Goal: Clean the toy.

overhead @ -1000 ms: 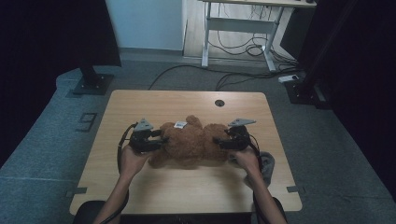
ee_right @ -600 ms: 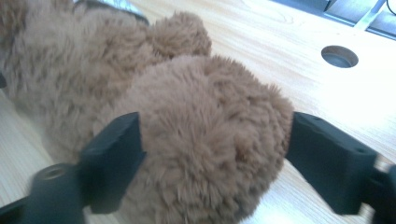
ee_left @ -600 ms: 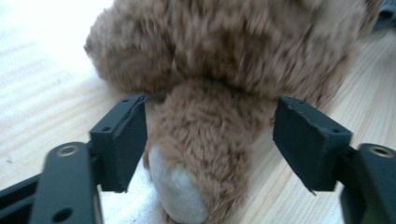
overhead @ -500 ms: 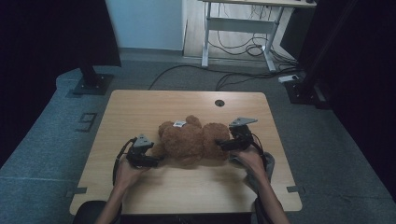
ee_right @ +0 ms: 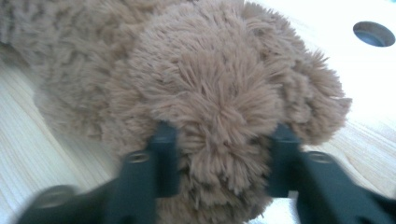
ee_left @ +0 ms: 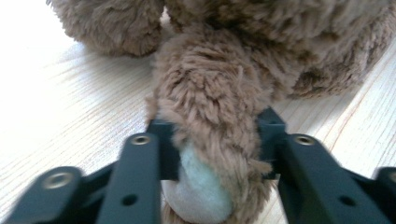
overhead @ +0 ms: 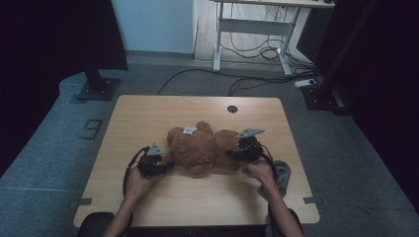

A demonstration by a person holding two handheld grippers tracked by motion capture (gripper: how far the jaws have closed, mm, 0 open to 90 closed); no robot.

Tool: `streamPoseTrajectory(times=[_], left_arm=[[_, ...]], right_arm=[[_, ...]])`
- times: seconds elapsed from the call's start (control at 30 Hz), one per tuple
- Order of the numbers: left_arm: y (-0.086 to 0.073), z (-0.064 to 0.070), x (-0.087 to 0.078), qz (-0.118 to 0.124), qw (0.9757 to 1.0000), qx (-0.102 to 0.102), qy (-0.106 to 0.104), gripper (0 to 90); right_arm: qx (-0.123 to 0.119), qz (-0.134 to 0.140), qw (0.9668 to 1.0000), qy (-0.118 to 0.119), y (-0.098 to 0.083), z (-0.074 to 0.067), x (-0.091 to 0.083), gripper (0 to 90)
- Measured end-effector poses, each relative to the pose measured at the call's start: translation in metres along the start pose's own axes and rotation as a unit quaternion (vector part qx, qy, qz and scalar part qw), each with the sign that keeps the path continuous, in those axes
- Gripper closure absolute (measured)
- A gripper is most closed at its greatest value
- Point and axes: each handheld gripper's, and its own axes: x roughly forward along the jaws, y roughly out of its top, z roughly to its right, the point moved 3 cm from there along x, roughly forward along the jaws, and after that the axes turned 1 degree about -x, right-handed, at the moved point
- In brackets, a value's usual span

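A brown plush teddy bear [overhead: 200, 148] lies in the middle of the wooden table [overhead: 148, 118], a white tag near its top. My left gripper [overhead: 165, 165] is low at the bear's left side. In the left gripper view its jaws [ee_left: 215, 135] have just been closing and press on a furry limb [ee_left: 210, 93] with a pale paw pad [ee_left: 201, 186]. My right gripper [overhead: 234, 153] is at the bear's right side. Its jaws [ee_right: 219, 144] have also just been closing and pinch a rounded furry part of the bear [ee_right: 210, 84].
A round cable hole [overhead: 232, 108] sits near the table's far edge, also seen as the hole [ee_right: 373, 32]. A grey object [overhead: 282, 173] lies by the right forearm at the table's right edge. A desk frame [overhead: 252, 29] and cables stand beyond on the floor.
The left gripper came down from the bear's top to table level at its left side. Both grippers opened wide, then closed on the bear. The right hand stayed in place.
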Motion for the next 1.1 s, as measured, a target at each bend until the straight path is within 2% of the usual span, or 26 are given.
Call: streamPoseTrajectory(times=[0.03, 0.13, 0.23, 0.37, 0.53, 0.63, 0.73, 0.83, 0.97, 1.1], left_arm=[[0.000, 0.000, -0.001, 0.004, 1.0000, -0.001, -0.001, 68.2], [0.002, 0.000, -0.007, 0.025, 0.9996, -0.010, -0.006, 70.9], [0.008, 0.003, -0.016, 0.038, 0.9993, -0.004, -0.002, 71.7], [0.017, 0.010, -0.032, 0.058, 0.9983, 0.006, 0.001, 72.1], [0.019, 0.027, -0.059, 0.075, 0.9970, 0.019, -0.005, 72.1], [0.015, 0.040, -0.076, 0.072, 0.9970, 0.028, -0.005, 71.8], [0.005, 0.054, -0.086, 0.059, 0.9976, 0.036, -0.005, 71.6], [-0.011, 0.065, -0.090, 0.047, 0.9982, 0.036, -0.011, 71.4], [-0.031, 0.076, -0.086, 0.031, 0.9988, 0.035, -0.017, 71.1], [-0.046, 0.079, -0.079, 0.023, 0.9990, 0.034, -0.019, 70.1]], right_arm=[[0.002, 0.004, 1.0000, -0.003, 0.001, -0.001, -0.002, 65.8], [-0.001, 0.017, 0.9998, -0.013, 0.005, -0.003, -0.009, 71.8], [0.001, 0.026, 0.9995, -0.015, 0.011, -0.005, -0.016, 74.6], [-0.008, 0.045, 0.9988, -0.019, 0.022, -0.010, -0.032, 76.3], [-0.015, 0.058, 0.9979, -0.023, 0.034, -0.021, -0.061, 76.4], [-0.020, 0.062, 0.9978, -0.016, 0.035, -0.032, -0.076, 76.3], [-0.024, 0.059, 0.9979, -0.009, 0.029, -0.044, -0.085, 76.1], [-0.026, 0.054, 0.9982, 0.003, 0.014, -0.055, -0.088, 76.0], [-0.013, 0.047, 0.9986, 0.019, -0.012, -0.064, -0.083, 75.9], [0.004, 0.034, 0.9989, 0.032, -0.036, -0.066, -0.072, 75.0]])
